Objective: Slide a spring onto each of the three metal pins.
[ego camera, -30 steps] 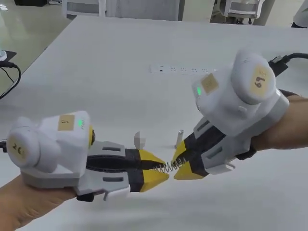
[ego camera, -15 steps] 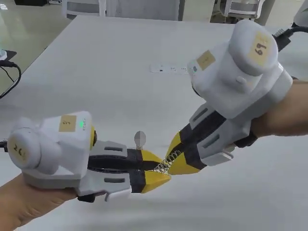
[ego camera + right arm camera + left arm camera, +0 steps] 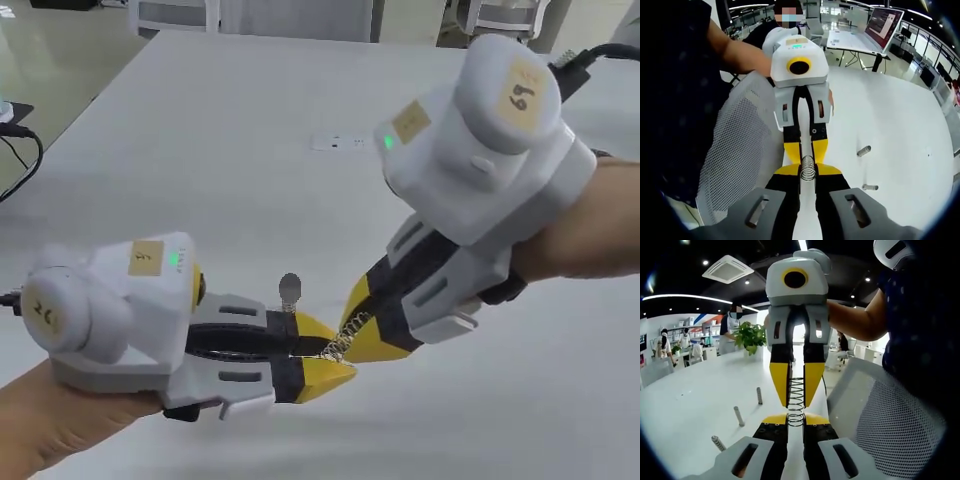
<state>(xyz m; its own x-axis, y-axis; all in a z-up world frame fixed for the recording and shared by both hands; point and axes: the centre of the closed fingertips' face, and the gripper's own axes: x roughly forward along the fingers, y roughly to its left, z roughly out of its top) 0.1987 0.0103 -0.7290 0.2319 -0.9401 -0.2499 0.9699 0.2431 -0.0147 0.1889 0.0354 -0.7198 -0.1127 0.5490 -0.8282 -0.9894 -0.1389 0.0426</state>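
Head view: left gripper [image 3: 335,362] (white body, black jaws, yellow tips) and right gripper [image 3: 358,335] meet tip to tip above the white table [image 3: 200,150], toward its near edge. The small steel coil spring [image 3: 343,340] bridges them, clear of the table top. Both look clamped on it, one at each end. An upright grey metal pin [image 3: 290,290] stands just behind the left gripper. A white power strip [image 3: 340,142] lies well apart, toward the far edge.

Left gripper view: the spring runs straight from this view's own jaws up between the right gripper's yellow fingers [image 3: 780,382]. Three pins stand on the table. The nearest pin [image 3: 717,443] looks ribbed, possibly already carrying a spring; too small to be sure. The middle pin [image 3: 739,416] and far pin [image 3: 759,395] look bare.

Right gripper view: the spring is seen end-on, bore open, pinched at this view's own tips.

My read: this is a handover or re-grip.
- Let go on one side only once the other side's hold is firm.
- Keep the pinch light and close to one end, so the coil doesn't buckle or shoot out.
- Leave the bore free, line it up with a bare pin, then lower.
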